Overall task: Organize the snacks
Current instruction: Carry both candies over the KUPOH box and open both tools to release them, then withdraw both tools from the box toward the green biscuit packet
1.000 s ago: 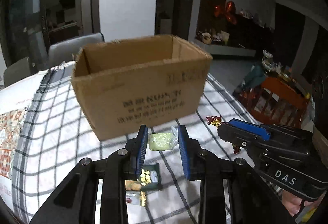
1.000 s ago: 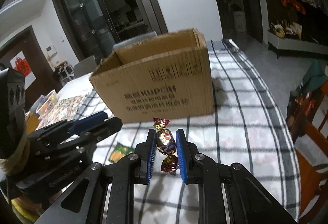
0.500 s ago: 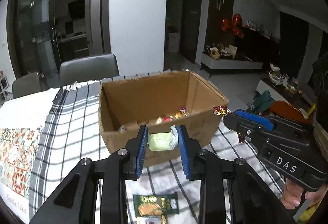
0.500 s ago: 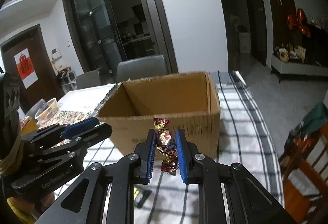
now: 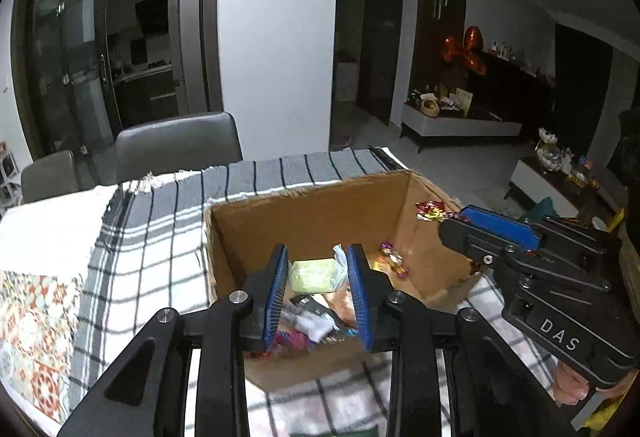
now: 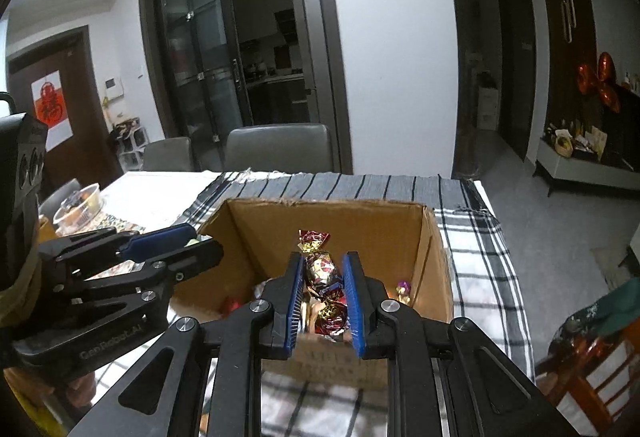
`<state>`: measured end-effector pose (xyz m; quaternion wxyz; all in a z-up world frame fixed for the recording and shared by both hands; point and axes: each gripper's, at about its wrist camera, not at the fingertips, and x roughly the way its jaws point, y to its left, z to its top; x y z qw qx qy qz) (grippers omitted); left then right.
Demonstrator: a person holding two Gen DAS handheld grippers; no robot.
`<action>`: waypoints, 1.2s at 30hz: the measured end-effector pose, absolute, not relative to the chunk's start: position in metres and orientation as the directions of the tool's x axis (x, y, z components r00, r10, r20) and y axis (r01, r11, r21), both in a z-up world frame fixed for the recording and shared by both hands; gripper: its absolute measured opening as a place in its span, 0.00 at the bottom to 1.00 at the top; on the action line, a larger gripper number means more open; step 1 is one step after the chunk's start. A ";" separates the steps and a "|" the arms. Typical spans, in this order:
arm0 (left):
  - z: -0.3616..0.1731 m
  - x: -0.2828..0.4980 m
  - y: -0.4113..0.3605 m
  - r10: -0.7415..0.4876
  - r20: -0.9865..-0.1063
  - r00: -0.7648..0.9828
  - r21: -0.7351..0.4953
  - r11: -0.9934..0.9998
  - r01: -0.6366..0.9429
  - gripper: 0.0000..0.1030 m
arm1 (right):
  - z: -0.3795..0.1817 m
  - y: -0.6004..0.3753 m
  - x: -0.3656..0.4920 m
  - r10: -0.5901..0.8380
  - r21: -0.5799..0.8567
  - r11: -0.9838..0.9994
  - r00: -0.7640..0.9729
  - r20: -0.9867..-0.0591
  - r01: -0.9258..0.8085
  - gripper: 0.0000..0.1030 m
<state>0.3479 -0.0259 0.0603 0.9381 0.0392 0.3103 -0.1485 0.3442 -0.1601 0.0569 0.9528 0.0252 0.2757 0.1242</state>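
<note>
Walls: white (image 6: 400,37) | Doors: dark-framed glass sliding doors (image 6: 200,69) to a dim kitchen | Seating: grey chairs (image 5: 176,145) at the table's far edge | Table cover: black-and-white checked cloth (image 5: 132,237) | Right side: dark cabinets (image 5: 440,17), low white bench (image 5: 460,123), red balloons (image 6: 600,81) | Floor: pale grey (image 6: 540,213)

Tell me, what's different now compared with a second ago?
Both grippers have risen and moved forward over the cardboard box, so its inside and the snacks in it now show. Unchanged: the left gripper still grips the pale green snack, the right gripper still grips the foil-wrapped candy. Nothing released yet.
</note>
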 end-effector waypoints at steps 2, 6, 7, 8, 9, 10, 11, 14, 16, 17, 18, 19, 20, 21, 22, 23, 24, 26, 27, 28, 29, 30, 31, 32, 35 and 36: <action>0.060 0.353 -0.025 -0.231 -0.596 0.769 -0.008 0.960 0.281 0.41 | 0.055 -0.160 0.350 0.237 0.109 0.971 0.817 -0.526 -0.211 0.39; 0.057 0.351 -0.020 -0.216 -0.606 0.765 -0.015 0.965 0.261 0.50 | 0.051 -0.161 0.351 0.220 0.098 0.975 0.815 -0.535 -0.199 0.40; 0.056 0.348 -0.019 -0.210 -0.606 0.767 -0.005 0.966 0.260 0.50 | 0.050 -0.161 0.349 0.223 0.102 0.975 0.814 -0.536 -0.200 0.40; 0.055 0.343 -0.019 -0.207 -0.605 0.769 0.004 0.965 0.263 0.50 | 0.050 -0.162 0.346 0.228 0.104 0.973 0.813 -0.536 -0.204 0.40; 0.055 0.338 -0.019 -0.206 -0.605 0.769 0.011 0.964 0.267 0.50 | 0.049 -0.162 0.342 0.231 0.103 0.972 0.813 -0.534 -0.209 0.40; 0.055 0.332 -0.020 -0.201 -0.605 0.771 0.020 0.964 0.267 0.50 | 0.049 -0.161 0.337 0.236 0.100 0.971 0.813 -0.533 -0.216 0.40; 0.054 0.325 -0.020 -0.192 -0.604 0.773 0.031 0.964 0.264 0.50 | 0.049 -0.160 0.332 0.241 0.097 0.970 0.812 -0.531 -0.224 0.40; 0.055 0.306 -0.019 -0.182 -0.601 0.778 0.046 0.964 0.260 0.50 | 0.049 -0.157 0.316 0.263 0.101 0.964 0.809 -0.526 -0.247 0.40; 0.054 0.292 -0.016 -0.182 -0.597 0.782 0.046 0.965 0.259 0.50 | 0.047 -0.156 0.304 0.282 0.111 0.958 0.803 -0.525 -0.263 0.40; 0.054 0.286 -0.016 -0.179 -0.597 0.782 0.049 0.965 0.258 0.50 | 0.046 -0.155 0.298 0.287 0.111 0.956 0.800 -0.527 -0.270 0.40; 0.054 0.280 -0.015 -0.176 -0.595 0.784 0.052 0.965 0.256 0.50 | 0.045 -0.155 0.292 0.293 0.113 0.954 0.798 -0.526 -0.276 0.40; 0.053 0.272 -0.013 -0.174 -0.591 0.787 0.054 0.966 0.254 0.50 | 0.044 -0.154 0.288 0.298 0.114 0.953 0.796 -0.527 -0.281 0.40; 0.052 0.267 -0.013 -0.170 -0.590 0.789 0.058 0.966 0.252 0.50 | 0.042 -0.152 0.283 0.303 0.114 0.951 0.792 -0.529 -0.288 0.40; 0.051 0.259 -0.012 -0.163 -0.589 0.792 0.065 0.967 0.247 0.50 | 0.040 -0.152 0.278 0.311 0.118 0.948 0.788 -0.531 -0.294 0.40; 0.050 0.254 -0.011 -0.162 -0.588 0.792 0.065 0.967 0.246 0.50 | 0.038 -0.150 0.273 0.320 0.124 0.945 0.782 -0.535 -0.302 0.40; 0.047 0.247 -0.009 -0.162 -0.590 0.791 0.062 0.968 0.244 0.50 | 0.036 -0.149 0.269 0.327 0.128 0.943 0.776 -0.539 -0.308 0.40; 0.044 0.241 -0.008 -0.165 -0.596 0.786 0.055 0.968 0.245 0.50 | 0.033 -0.148 0.264 0.333 0.133 0.941 0.772 -0.542 -0.312 0.40; 0.038 0.232 -0.006 -0.169 -0.602 0.780 0.048 0.968 0.247 0.50 | 0.025 -0.144 0.255 0.345 0.142 0.936 0.758 -0.553 -0.322 0.40; 0.034 0.227 -0.005 -0.172 -0.607 0.776 0.046 0.967 0.250 0.50 | 0.020 -0.143 0.250 0.353 0.148 0.933 0.748 -0.562 -0.329 0.40; 0.031 0.223 -0.005 -0.169 -0.613 0.772 0.049 0.967 0.250 0.50 | 0.016 -0.141 0.246 0.357 0.150 0.931 0.742 -0.567 -0.333 0.40; 0.027 0.220 -0.004 -0.168 -0.619 0.767 0.052 0.966 0.254 0.50 | 0.011 -0.140 0.242 0.360 0.152 0.929 0.734 -0.575 -0.337 0.40; 0.023 0.216 -0.003 -0.171 -0.627 0.760 0.051 0.964 0.260 0.50 | 0.008 -0.138 0.240 0.362 0.153 0.928 0.728 -0.583 -0.339 0.40; 0.017 0.211 -0.002 -0.170 -0.635 0.754 0.053 0.964 0.261 0.50 | 0.004 -0.137 0.236 0.362 0.152 0.927 0.720 -0.592 -0.342 0.40; 0.012 0.208 -0.001 -0.165 -0.641 0.750 0.056 0.964 0.259 0.50 | 0.001 -0.136 0.234 0.362 0.150 0.927 0.714 -0.599 -0.343 0.40; -0.003 0.199 0.000 -0.168 -0.663 0.730 0.054 0.961 0.270 0.50 | -0.011 -0.132 0.226 0.363 0.152 0.925 0.695 -0.621 -0.347 0.40; -0.009 0.196 0.000 -0.171 -0.671 0.721 0.051 0.960 0.275 0.50 | -0.014 -0.131 0.223 0.364 0.154 0.925 0.690 -0.626 -0.348 0.40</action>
